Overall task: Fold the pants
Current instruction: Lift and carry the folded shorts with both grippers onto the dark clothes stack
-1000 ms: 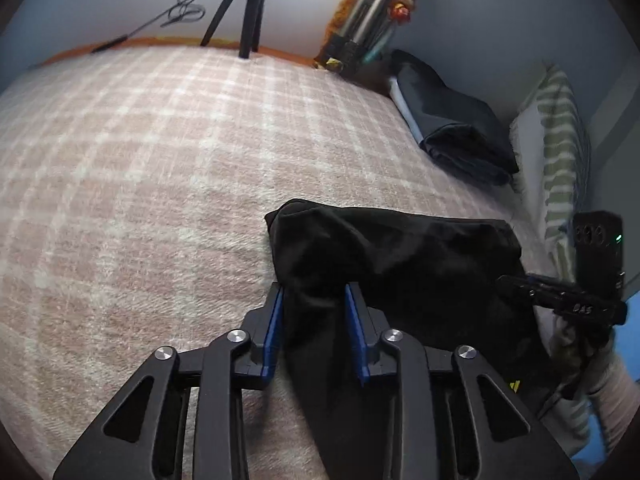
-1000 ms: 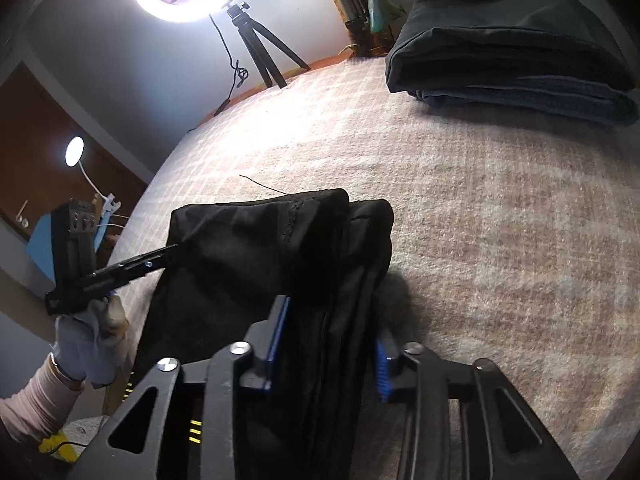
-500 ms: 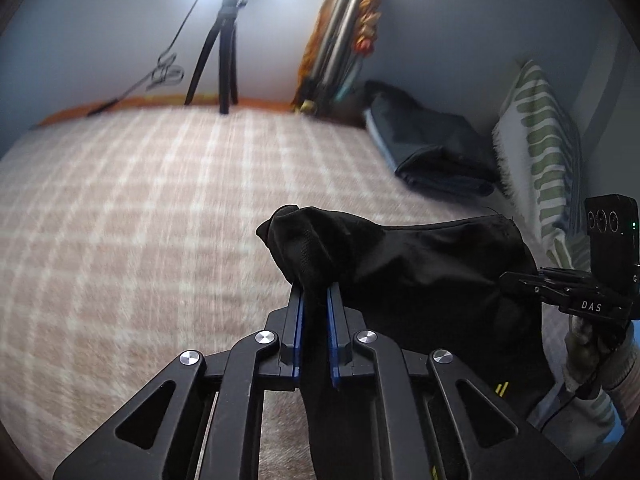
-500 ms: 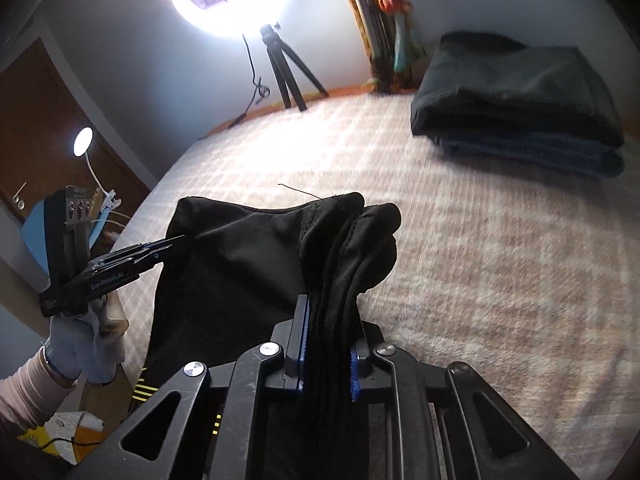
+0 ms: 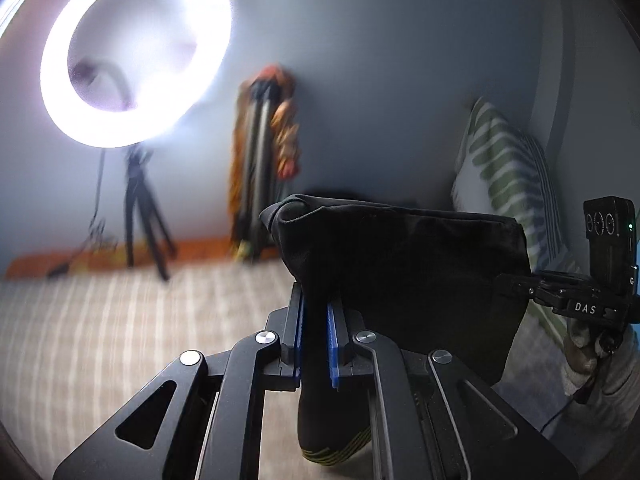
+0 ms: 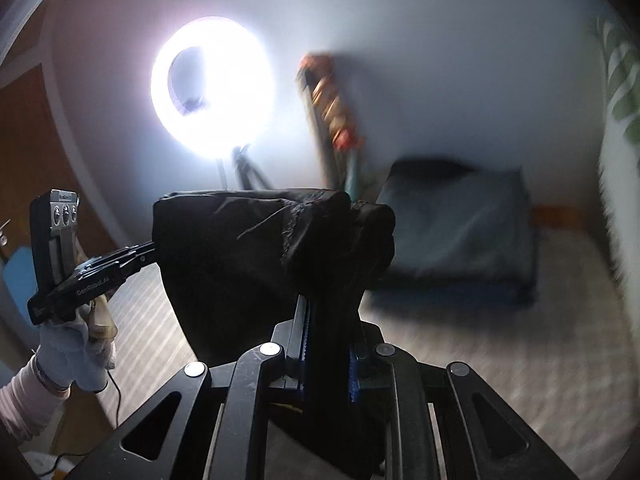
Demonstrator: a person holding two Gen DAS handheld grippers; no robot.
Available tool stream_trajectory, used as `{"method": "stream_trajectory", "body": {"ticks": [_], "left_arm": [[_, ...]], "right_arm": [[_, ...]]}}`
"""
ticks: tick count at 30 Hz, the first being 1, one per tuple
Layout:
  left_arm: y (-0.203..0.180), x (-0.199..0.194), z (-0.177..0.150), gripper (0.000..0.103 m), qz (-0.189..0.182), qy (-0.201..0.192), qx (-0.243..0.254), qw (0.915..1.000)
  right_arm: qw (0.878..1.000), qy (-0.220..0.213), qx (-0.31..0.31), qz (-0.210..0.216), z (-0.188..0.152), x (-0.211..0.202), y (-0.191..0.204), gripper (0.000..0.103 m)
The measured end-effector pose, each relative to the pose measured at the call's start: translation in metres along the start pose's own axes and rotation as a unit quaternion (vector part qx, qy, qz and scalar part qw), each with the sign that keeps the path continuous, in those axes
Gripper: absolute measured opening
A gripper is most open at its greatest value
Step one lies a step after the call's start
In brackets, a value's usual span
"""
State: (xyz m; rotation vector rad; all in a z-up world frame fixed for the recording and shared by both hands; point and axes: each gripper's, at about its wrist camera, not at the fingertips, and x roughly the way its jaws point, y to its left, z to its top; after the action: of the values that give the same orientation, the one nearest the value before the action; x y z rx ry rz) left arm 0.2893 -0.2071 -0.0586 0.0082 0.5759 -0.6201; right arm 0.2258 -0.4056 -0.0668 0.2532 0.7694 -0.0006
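The black pants hang folded between both grippers, lifted off the bed. My left gripper is shut on their left corner. My right gripper is shut on the bunched right corner of the pants. Each gripper shows in the other's view: the right one at the far right, the left one at the left, both gripping the cloth's edge. The lower part of the pants drops out of sight below the fingers.
The pink plaid bed cover lies below. A stack of folded dark clothes sits at the back of the bed. A striped pillow leans at the right. A ring light on a tripod stands behind the bed.
Both grippers closed on the pants' corners, then lifted them up off the bed. The views have tilted up toward the wall and ring light.
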Motion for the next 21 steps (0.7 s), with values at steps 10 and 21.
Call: {"method": "stream_trajectory", "body": {"ticks": [10,21], "left_arm": [[-0.034,0.09,0.073,0.008,-0.002,-0.028,0.032,0.9991],[-0.052,0.188,0.095,0.008,0.038,0.009,0.027,0.9989]], "right_arm": [[0.997,-0.046,0.022,-0.064,0.075,0.018,-0.073,0.013],[0.992,-0.016,0.028,-0.119,0.113,0.079,-0.138,0.013]]}}
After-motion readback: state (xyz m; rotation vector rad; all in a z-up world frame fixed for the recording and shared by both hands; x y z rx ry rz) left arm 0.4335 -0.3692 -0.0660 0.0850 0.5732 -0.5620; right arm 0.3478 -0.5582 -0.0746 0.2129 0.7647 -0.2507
